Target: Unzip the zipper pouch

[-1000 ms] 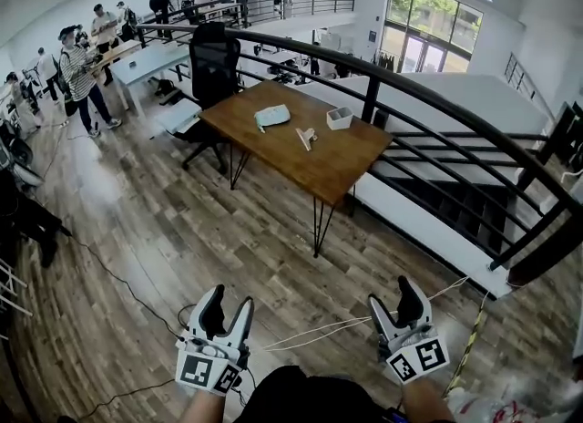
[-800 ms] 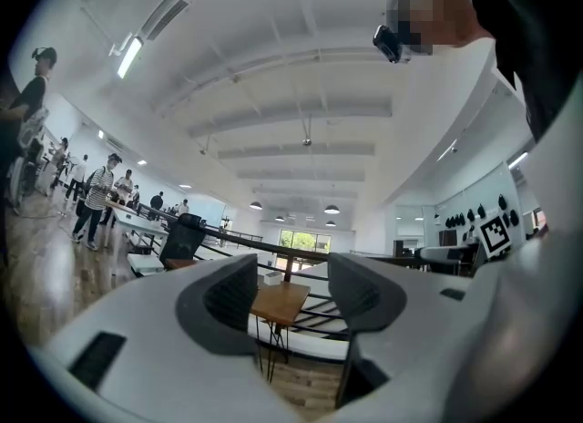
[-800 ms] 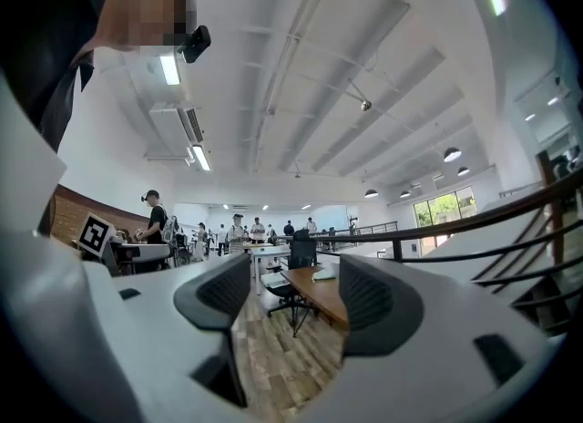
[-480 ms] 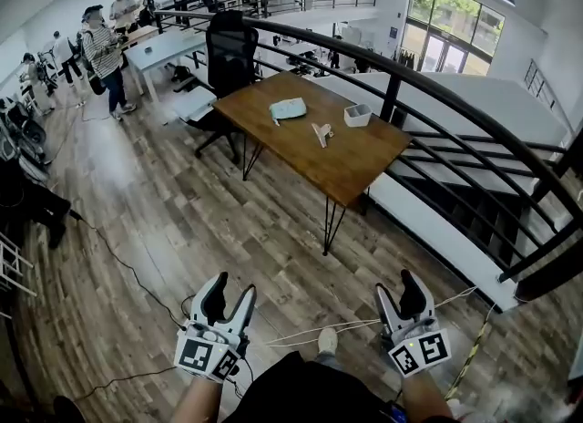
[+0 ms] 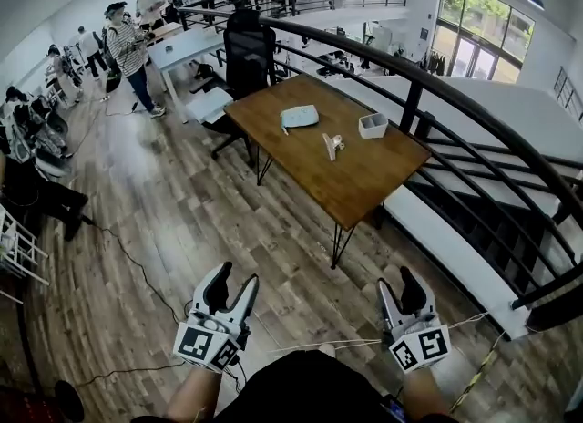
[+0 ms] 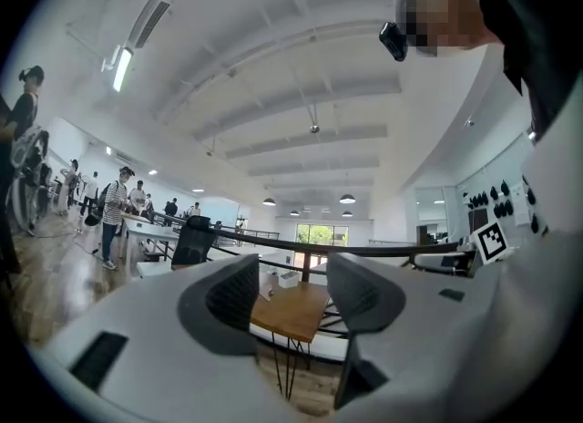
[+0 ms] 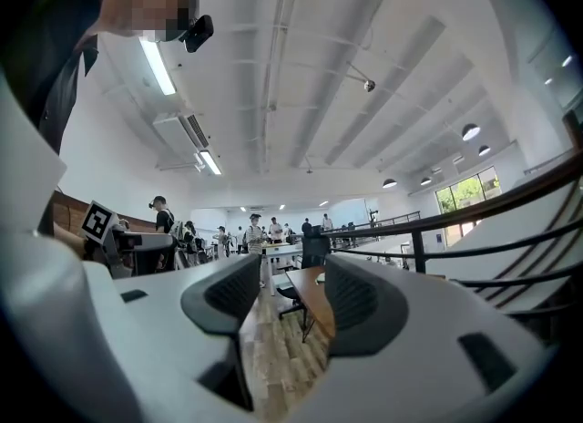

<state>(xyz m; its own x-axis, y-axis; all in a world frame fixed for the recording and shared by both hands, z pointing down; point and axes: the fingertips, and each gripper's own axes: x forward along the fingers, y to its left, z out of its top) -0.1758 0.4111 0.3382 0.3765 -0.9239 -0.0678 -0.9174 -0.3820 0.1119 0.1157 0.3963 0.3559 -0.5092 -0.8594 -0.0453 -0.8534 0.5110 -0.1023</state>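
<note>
**Head view.** The left gripper [image 5: 232, 283] sits at the lower left of the frame and the right gripper [image 5: 398, 289] at the lower right. Both are over the wooden floor [image 5: 182, 221] and point toward the bench [image 5: 364, 184] in the upper centre. The zipper pouch [image 5: 300, 117] lies flat on the bench toward its upper-left end, well apart from both grippers. A white box [image 5: 373, 124] stands to the right of the pouch. A small pale item [image 5: 332, 145] lies between them, too small to identify. A black office chair [image 5: 250, 56] stands at the upper-left end of the bench. A black railing [image 5: 474, 107] runs diagonally along its right side.

**Left gripper view.** The jaws of the left gripper [image 6: 293, 286] are spread, with nothing between them. The bench [image 6: 290, 314] shows through the gap in the distance. The pouch cannot be made out here.

**Right gripper view.** The jaws of the right gripper [image 7: 293, 298] are spread and have just been closing. Nothing is between them. Floor boards and a bench edge [image 7: 314, 289] show through the gap, far off.
</note>
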